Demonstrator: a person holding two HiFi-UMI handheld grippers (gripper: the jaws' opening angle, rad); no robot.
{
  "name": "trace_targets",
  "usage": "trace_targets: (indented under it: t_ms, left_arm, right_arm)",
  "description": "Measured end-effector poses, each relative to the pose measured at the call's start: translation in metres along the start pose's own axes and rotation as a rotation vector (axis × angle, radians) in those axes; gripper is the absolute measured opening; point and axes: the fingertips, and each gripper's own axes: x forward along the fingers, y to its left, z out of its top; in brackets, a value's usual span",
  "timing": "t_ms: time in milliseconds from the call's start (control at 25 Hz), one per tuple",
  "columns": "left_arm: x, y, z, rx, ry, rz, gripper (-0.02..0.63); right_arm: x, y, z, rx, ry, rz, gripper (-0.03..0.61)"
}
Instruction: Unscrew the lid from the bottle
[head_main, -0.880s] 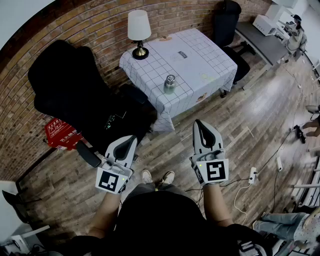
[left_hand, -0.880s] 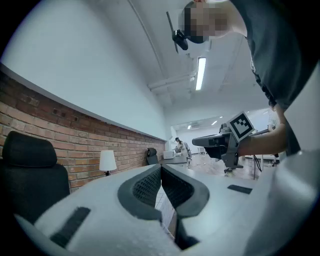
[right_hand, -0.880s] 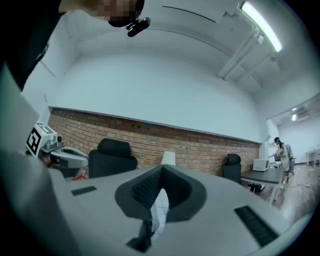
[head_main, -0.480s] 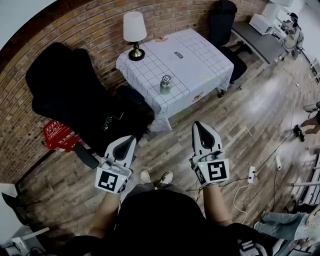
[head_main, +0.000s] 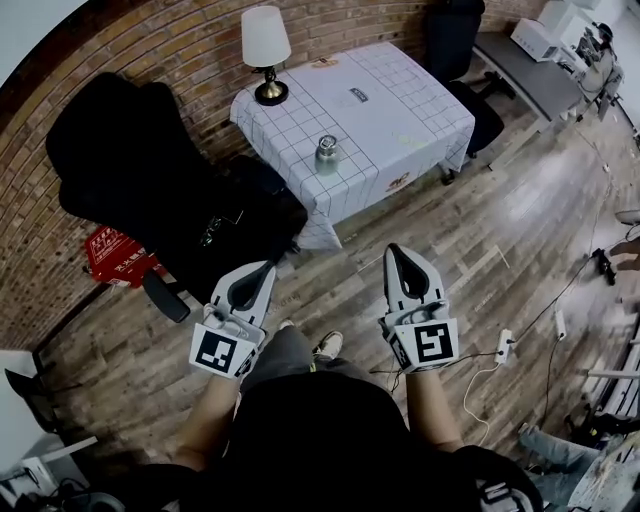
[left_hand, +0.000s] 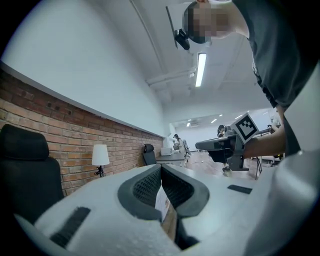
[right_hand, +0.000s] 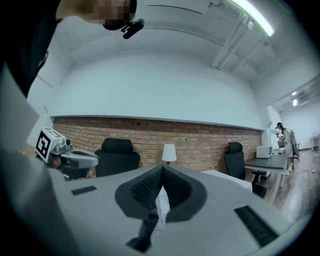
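A small grey bottle with a metal lid stands near the front edge of the checked-cloth table, far ahead of me. My left gripper hangs over the wooden floor at the lower left, jaws shut with nothing in them. To its right my right gripper is held level with it, also shut and empty. Both are well short of the table. In the left gripper view the shut jaw tips point toward the brick wall; the right gripper view shows its shut tips below the lamp.
A white-shaded lamp stands on the table's back corner. A black office chair is left of the table, with a red box by it. Another chair and a desk stand at the back right. Cables lie on the floor.
The table, lamp and bottle have slid slightly up and left in the head view. My left gripper rose a little; both grippers stay shut.
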Motion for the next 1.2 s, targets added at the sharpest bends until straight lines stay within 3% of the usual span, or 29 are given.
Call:
trace_targets:
  t_ms: [360,600,880,1200]
  left_arm:
    - [0.044,0.0,-0.021,-0.034,0.024,-0.032,0.023]
    - [0.092,0.021,-0.031,-0.054,0.013,-0.081,0.023]
    - [0.139,0.08,-0.046,-0.079,0.02,-0.085,0.023]
    - [0.164,0.152,-0.069,-0.119,0.033,-0.054,0.023]
  right_arm:
    - [0.015,-0.026,-0.017,0.003,0.044,0.011,0.014]
    - [0.041,-0.052,-0.026,-0.007,0.092,-0.03,0.014]
    - [0.107,-0.071,-0.032,-0.013,0.186,-0.043,0.014]
    - [0.185,-0.068,-0.023,-0.054,0.17,-0.002,0.014]
